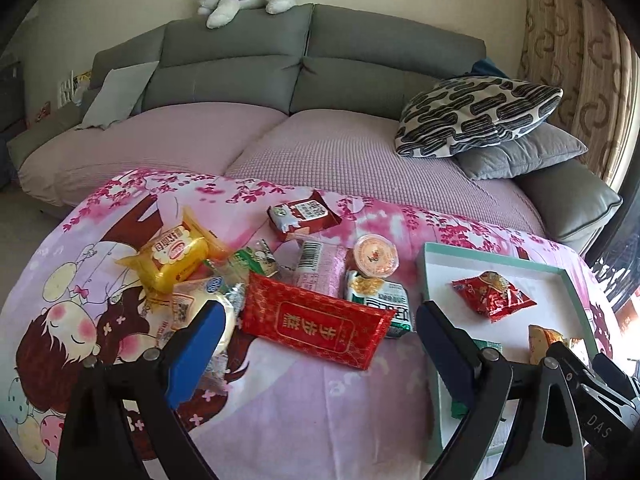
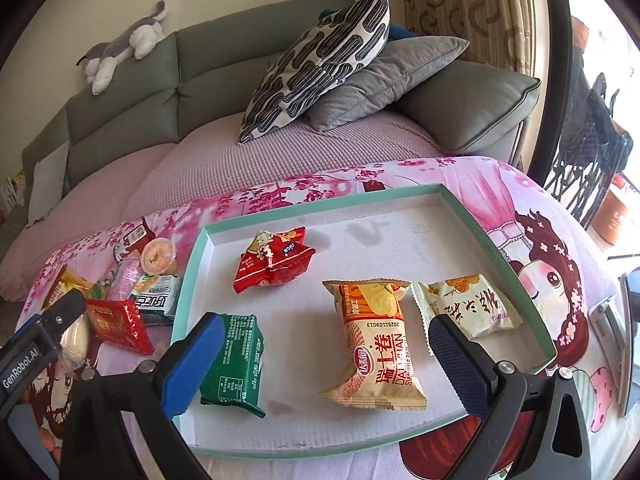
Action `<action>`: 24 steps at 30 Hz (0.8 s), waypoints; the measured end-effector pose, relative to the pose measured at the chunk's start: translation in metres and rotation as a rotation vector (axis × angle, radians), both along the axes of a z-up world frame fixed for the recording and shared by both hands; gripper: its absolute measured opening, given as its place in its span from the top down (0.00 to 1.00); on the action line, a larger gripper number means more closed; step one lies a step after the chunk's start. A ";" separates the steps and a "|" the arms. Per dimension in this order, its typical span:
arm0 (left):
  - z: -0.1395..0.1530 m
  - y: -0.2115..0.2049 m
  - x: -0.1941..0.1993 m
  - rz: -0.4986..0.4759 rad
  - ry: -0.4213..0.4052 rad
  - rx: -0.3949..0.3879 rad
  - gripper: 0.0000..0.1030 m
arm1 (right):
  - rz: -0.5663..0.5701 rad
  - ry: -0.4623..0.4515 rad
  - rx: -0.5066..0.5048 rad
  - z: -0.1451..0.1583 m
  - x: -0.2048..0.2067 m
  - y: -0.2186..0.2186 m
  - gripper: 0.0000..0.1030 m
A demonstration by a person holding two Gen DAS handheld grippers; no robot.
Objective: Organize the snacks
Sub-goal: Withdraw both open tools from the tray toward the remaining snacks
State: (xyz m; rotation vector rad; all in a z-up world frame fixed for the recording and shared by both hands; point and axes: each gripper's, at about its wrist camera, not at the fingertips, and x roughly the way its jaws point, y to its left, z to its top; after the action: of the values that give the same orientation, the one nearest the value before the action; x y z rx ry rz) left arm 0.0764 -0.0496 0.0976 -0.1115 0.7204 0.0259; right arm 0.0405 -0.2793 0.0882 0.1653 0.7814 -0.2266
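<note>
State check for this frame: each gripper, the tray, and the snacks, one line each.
left gripper: open, empty
right gripper: open, empty
tray: holds four packets
red packet: in tray
green packet: in tray
Swiss roll: in tray
red envelope packet: on cloth, outside tray
jelly cup: sealed, outside tray
</note>
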 end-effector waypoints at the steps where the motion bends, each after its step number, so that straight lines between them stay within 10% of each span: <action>1: 0.001 0.006 -0.002 0.030 -0.008 0.007 0.07 | 0.009 0.002 -0.006 0.000 0.001 0.004 0.00; 10: 0.001 0.067 -0.012 0.240 -0.019 0.054 0.07 | 0.093 0.000 -0.016 0.002 0.008 0.047 0.00; 24: -0.022 0.112 -0.002 0.216 0.115 -0.115 0.07 | 0.326 0.031 -0.046 -0.014 0.021 0.133 0.02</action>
State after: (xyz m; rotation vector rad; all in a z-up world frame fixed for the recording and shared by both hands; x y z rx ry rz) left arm 0.0746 0.0627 0.0758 -0.2991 0.8224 0.1988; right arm 0.0614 -0.1458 0.0740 -0.0101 0.8214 0.0622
